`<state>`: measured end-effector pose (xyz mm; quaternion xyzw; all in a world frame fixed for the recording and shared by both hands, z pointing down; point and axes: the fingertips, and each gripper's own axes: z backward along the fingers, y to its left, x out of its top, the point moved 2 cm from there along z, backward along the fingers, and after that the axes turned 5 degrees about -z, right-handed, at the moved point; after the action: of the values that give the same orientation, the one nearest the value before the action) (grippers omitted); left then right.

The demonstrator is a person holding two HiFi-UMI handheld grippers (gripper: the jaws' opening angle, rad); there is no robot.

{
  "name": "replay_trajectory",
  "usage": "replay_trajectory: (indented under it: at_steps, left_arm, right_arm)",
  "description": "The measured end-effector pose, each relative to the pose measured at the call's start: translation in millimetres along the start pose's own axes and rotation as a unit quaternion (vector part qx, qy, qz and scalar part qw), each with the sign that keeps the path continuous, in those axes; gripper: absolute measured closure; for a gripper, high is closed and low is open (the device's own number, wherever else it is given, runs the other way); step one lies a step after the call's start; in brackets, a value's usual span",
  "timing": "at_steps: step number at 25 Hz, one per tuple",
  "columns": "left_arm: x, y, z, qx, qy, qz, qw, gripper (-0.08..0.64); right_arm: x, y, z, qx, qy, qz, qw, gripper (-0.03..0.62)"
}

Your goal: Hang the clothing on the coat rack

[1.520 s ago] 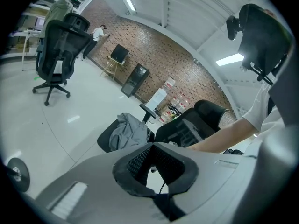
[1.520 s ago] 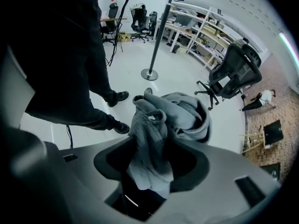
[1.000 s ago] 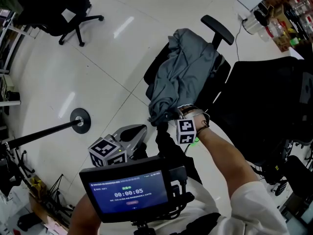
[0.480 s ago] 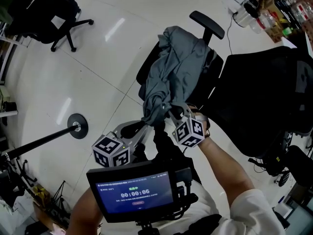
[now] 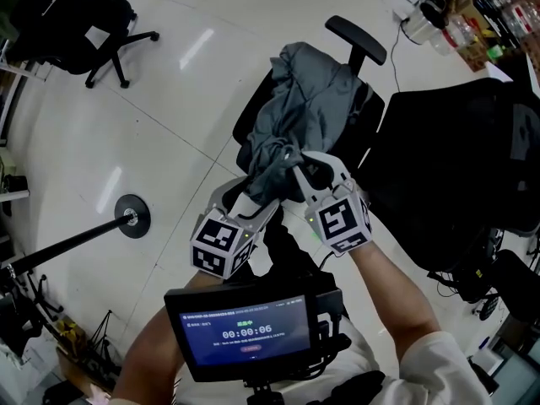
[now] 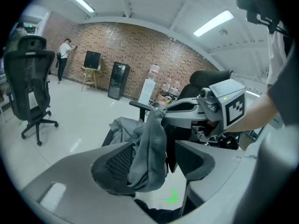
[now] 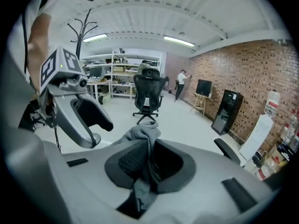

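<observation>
A grey garment (image 5: 314, 99) lies heaped on a black office chair (image 5: 374, 137). My right gripper (image 5: 294, 164) is shut on a bunched fold of it and holds that fold up off the seat; its jaws have just been closing on the cloth (image 7: 142, 136). My left gripper (image 5: 251, 197) sits just below and to the left. Its jaws have just been opening and now stand wide, with the hanging fold (image 6: 148, 155) between them, resting against the left pad (image 6: 117, 161). The coat rack's base (image 5: 135, 213) stands on the floor to the left; its hooks (image 7: 82, 23) show in the right gripper view.
A second black chair (image 5: 80, 11) stands at the upper left. A large black chair back (image 5: 472, 159) is close on the right. A timer screen (image 5: 247, 332) hangs at the person's chest. Shelves (image 7: 110, 73) and a person (image 6: 64, 50) are far off.
The right gripper has risen, lifting the garment fold. The left gripper has moved up to the hanging fold and its jaws have gone from shut to wide open around it.
</observation>
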<state>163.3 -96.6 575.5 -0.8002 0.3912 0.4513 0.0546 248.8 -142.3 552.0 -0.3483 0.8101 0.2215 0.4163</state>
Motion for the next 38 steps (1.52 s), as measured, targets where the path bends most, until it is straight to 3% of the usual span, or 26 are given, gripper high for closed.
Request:
replay_trajectory:
  at_steps: [5,9,13,15,16,17,25,27,31,38]
  left_arm:
    - [26.3,-3.3,-22.7,0.009,-0.003,-0.068,0.9976,0.252]
    - [30.7,-2.5,-37.8,0.016,0.024,-0.138,0.99,0.253]
    - [39.7,4.2,-43.2,0.026,0.028,-0.185,0.9819,0.267]
    - [44.1,4.4,-43.3,0.018,0.023,-0.212,0.9769,0.369]
    - [45.4,3.4,-43.3,0.009,0.02,-0.219,0.9754,0.5]
    - [46.7,2.1,-42.9,-0.001,0.017,-0.221,0.9751,0.54]
    - [69.6,-3.0,-22.5,-0.004,-0.035,-0.214,0.9761,0.541]
    - [71.9,-0.2,-19.0,0.003,-0.041,-0.205,0.9779,0.541]
    - [82.4,3.4,-11.7,0.01,-0.054,-0.191,0.98,0.541]
    - [94.3,-2.0,0.3,0.002,-0.062,-0.237,0.9695,0.543]
  right_arm:
    - [21.2,5.4,8.1,0.007,-0.021,0.0,1.0,0.546]
    - [30.2,8.4,15.5,0.02,-0.035,-0.003,0.999,0.546]
    - [39.7,19.4,26.3,0.052,-0.052,0.024,0.997,0.547]
    - [40.1,26.2,29.0,0.07,-0.053,0.043,0.995,0.547]
    - [38.9,28.2,29.8,0.075,-0.051,0.049,0.995,0.548]
    - [36.8,28.9,30.6,0.076,-0.049,0.055,0.994,0.548]
    - [4.8,28.4,27.4,0.058,-0.029,0.084,0.994,0.5]
    - [1.5,28.5,23.5,0.054,-0.026,0.082,0.995,0.37]
    - [-13.7,21.6,15.3,0.041,-0.001,0.098,0.994,0.295]
    - [-8.9,-3.9,0.8,0.033,0.028,0.159,0.986,0.295]
